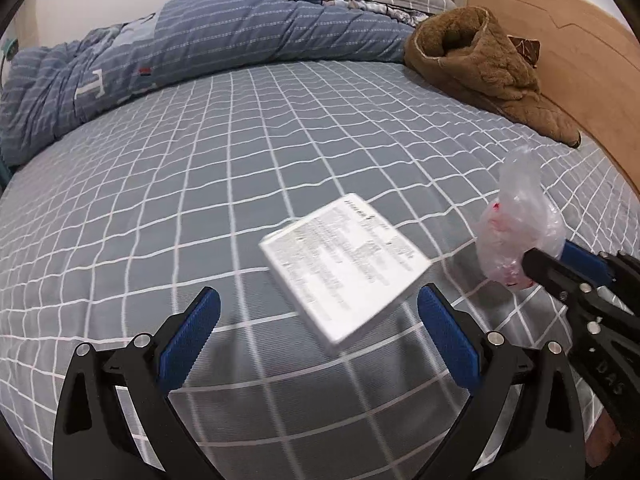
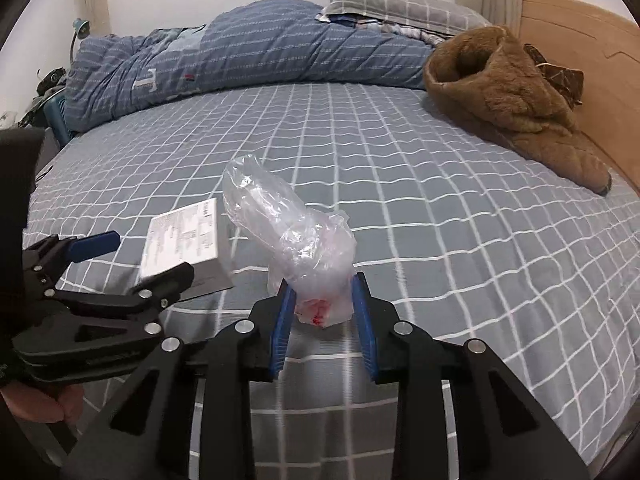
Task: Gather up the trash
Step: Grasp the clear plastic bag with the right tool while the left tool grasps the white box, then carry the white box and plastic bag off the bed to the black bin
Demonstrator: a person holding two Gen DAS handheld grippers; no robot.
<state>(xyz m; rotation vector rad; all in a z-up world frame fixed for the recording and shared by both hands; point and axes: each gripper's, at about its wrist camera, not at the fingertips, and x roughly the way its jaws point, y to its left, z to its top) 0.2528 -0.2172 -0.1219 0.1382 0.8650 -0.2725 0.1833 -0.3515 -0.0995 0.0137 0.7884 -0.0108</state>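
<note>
Right gripper (image 2: 323,298) has its jaws clenched on a clear plastic bag (image 2: 288,236) at centre frame; left gripper (image 1: 319,312), jaws released, straddles a white box (image 1: 344,268) on the bed (image 1: 200,168).

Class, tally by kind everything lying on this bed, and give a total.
White printed box: 1
Clear plastic bag, pinched in the right gripper: 1
Brown fleece garment: 1
Blue striped quilt: 1
Grey checked pillow: 1
Total: 5
</note>
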